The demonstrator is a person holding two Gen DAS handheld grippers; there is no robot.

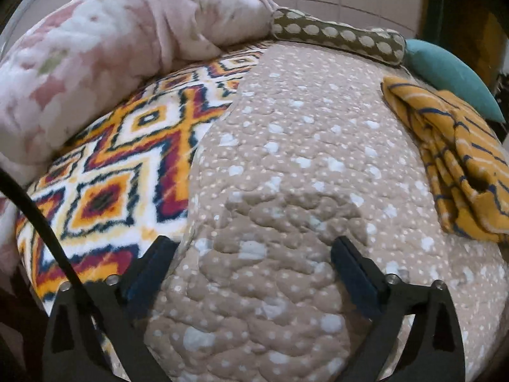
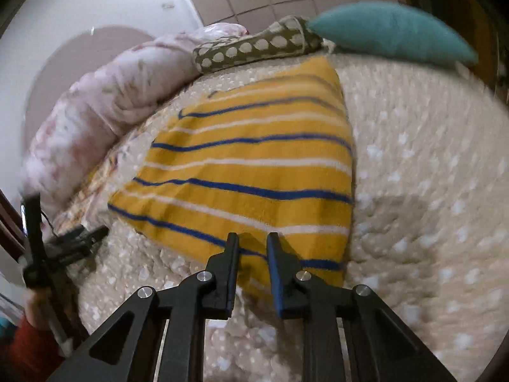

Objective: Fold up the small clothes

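Hovering over the bed, the left gripper (image 1: 253, 254) has its jaws spread wide with nothing between them, only the beige spotted quilt (image 1: 286, 146) showing in the gap. Off to the right in that view lies the yellow striped garment (image 1: 458, 165), bunched in soft layers near the quilt's edge, well apart from the left gripper.

Over on the right wrist view, that same garment (image 2: 254, 165) looks flat and folded, blue and white stripes running across it, lying on the quilt (image 2: 429, 159). The right gripper (image 2: 253, 238) hangs just over the garment's near edge, jaws drawn close but a narrow gap remaining; no cloth is pinched between them, and the fabric lies flat beneath the tips.

At the left edge of this view, the left gripper (image 2: 92, 235) appears, blurred, held by a hand (image 2: 38, 305) with a red sleeve (image 2: 25, 347) below it.

Along the far side of the bed: a pink floral comforter (image 1: 111, 51) heaped up, a brown bolster with pale ovals (image 1: 337, 36), and a teal cushion (image 1: 451, 73). A bright geometric blanket (image 1: 121, 172) lies beside the quilt, under the comforter's edge.
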